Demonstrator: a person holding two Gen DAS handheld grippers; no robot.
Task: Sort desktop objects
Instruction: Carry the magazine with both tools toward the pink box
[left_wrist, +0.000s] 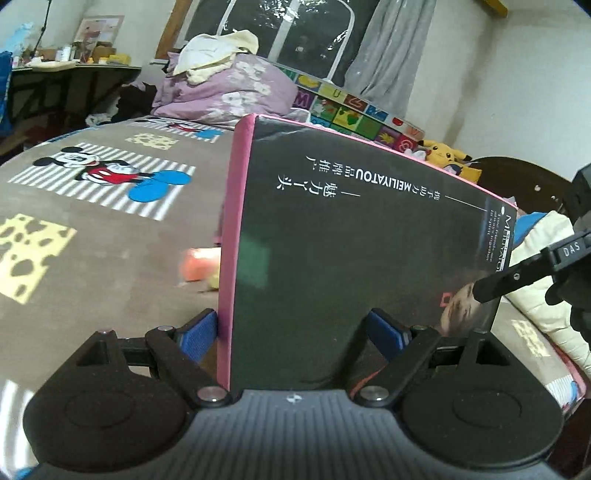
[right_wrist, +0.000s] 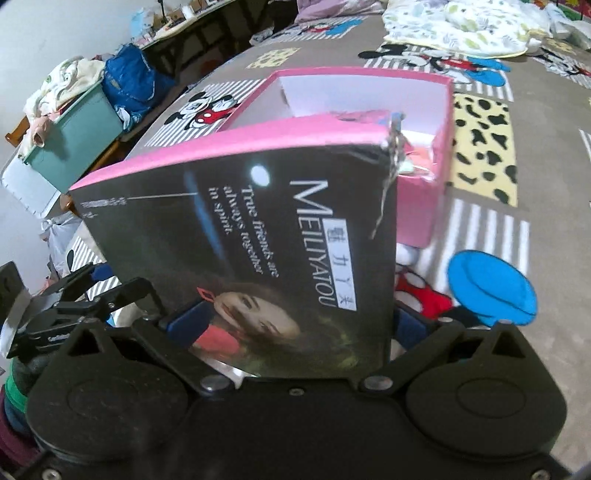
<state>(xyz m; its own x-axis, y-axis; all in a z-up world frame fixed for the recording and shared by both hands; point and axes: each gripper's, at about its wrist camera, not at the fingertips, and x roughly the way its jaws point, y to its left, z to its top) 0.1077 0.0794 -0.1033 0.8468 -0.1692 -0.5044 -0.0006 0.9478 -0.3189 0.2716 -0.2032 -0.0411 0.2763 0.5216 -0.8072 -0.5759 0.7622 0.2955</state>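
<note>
Both the left gripper (left_wrist: 295, 332) and right gripper (right_wrist: 295, 328) have their jaws clamped on the black lid (left_wrist: 351, 258), held tilted above the open pink box (right_wrist: 424, 122) on the bed (left_wrist: 92, 266).

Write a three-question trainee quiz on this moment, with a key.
1. True or false: both grippers grip the same black-and-pink box lid.
2. What lies beyond the lid in the right wrist view? A) a laptop B) the open pink box C) a mug
3. Fill in: the left gripper has ____ pads on its fingers.

Key: 1 true; 2 B; 3 blue. The right gripper clamps the lid's other end.
</note>
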